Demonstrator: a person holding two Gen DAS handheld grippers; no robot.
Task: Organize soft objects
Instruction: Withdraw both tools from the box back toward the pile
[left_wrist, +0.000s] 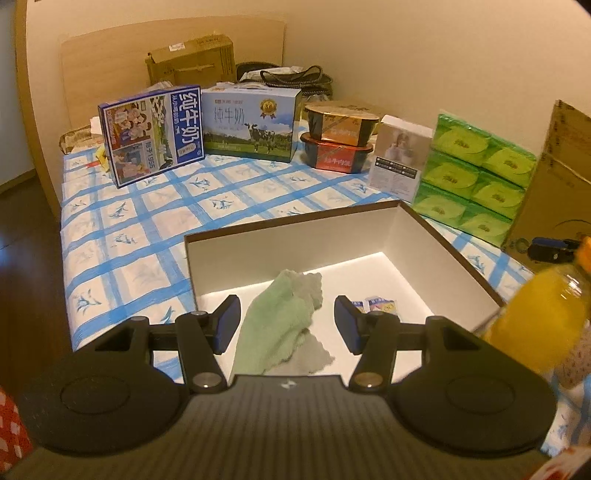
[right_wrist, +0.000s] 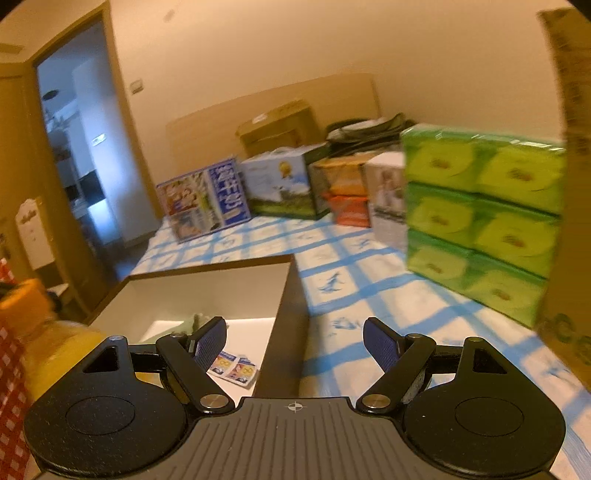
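A light green and grey soft cloth (left_wrist: 284, 321) lies crumpled inside an open white box with a brown rim (left_wrist: 454, 240) on the blue-checked tablecloth. Two small tissue packets (left_wrist: 376, 305) lie in the box beside it. My left gripper (left_wrist: 286, 325) is open above the box, jaws either side of the cloth, holding nothing. My right gripper (right_wrist: 293, 341) is open and empty over the box's right wall (right_wrist: 286, 325). The packets (right_wrist: 236, 367) show there too, and a bit of the cloth (right_wrist: 195, 321).
A pack of green tissue bricks (left_wrist: 476, 173) stands right of the box, also in the right wrist view (right_wrist: 484, 214). Milk cartons (left_wrist: 251, 123), stacked noodle bowls (left_wrist: 340, 138) and a white box (left_wrist: 400, 157) line the back. An orange juice bottle (left_wrist: 543, 314) stands near right. A cardboard box (left_wrist: 554, 184) is far right.
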